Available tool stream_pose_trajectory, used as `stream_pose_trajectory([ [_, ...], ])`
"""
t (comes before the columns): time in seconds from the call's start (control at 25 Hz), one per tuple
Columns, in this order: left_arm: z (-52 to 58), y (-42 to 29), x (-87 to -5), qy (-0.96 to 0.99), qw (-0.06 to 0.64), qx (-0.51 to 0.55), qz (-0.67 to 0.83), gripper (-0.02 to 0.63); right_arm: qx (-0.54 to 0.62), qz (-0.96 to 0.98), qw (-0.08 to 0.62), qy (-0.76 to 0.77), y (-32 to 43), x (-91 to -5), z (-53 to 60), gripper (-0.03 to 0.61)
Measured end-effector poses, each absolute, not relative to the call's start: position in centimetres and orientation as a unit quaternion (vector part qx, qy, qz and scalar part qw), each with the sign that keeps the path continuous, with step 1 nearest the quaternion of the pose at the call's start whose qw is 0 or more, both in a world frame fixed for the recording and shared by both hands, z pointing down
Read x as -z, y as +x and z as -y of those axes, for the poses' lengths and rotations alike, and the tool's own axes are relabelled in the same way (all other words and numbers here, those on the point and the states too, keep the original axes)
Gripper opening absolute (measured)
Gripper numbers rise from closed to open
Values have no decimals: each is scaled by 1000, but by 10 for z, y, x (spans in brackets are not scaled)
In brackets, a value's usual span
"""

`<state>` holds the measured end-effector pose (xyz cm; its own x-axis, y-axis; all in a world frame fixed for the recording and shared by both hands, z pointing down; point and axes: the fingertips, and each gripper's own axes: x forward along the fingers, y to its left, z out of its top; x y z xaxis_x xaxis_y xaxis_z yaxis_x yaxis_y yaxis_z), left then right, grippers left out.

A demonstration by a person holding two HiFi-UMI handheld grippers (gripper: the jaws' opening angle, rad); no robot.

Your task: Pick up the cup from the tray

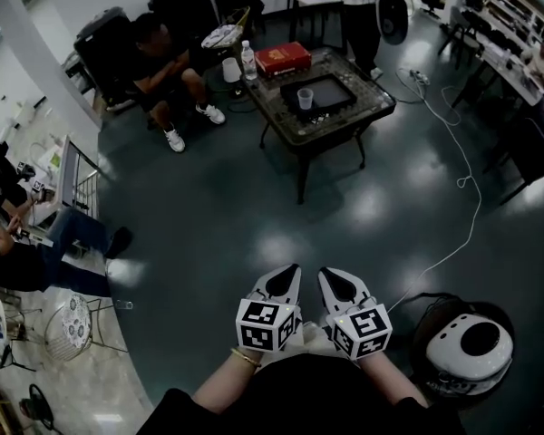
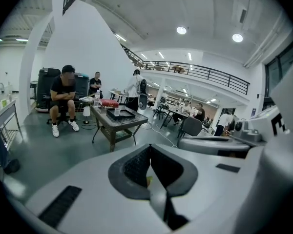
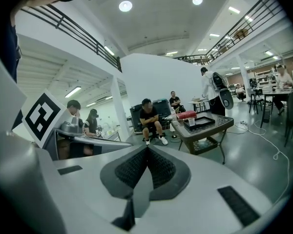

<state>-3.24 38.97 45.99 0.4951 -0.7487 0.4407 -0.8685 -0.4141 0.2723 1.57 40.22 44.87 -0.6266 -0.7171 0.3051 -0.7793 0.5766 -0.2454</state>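
A clear plastic cup stands in a black tray on a low dark table far across the floor. My left gripper and right gripper are held side by side close to my body, well short of the table. Both are shut with nothing between the pads. In the left gripper view the cup is small beyond the shut left gripper. The right gripper view has the cup and tray to the right of the shut right gripper.
A red box, a water bottle and a white cup sit at the table's far side. A person sits left of the table, another stands behind it. A white cable crosses the floor. A white helmet lies by my right.
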Motion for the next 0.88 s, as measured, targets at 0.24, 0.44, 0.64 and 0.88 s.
stream_pose_trajectory([
  [0.24,-371,-33,-463,833,241,-125,481,12,-183,882,88,425,15,-453,-385,11],
  [0.44,-337,-35,-465,836,234,-130,479,11,-179,878,91,434,16,-456,-353,12],
  [0.64,-294,-40,-468,838,228,-135,477,12,-172,876,91,441,14,-455,-311,12],
  [0.88,-240,-46,-473,840,228,-142,472,12,-170,873,94,448,8,-458,-257,12],
])
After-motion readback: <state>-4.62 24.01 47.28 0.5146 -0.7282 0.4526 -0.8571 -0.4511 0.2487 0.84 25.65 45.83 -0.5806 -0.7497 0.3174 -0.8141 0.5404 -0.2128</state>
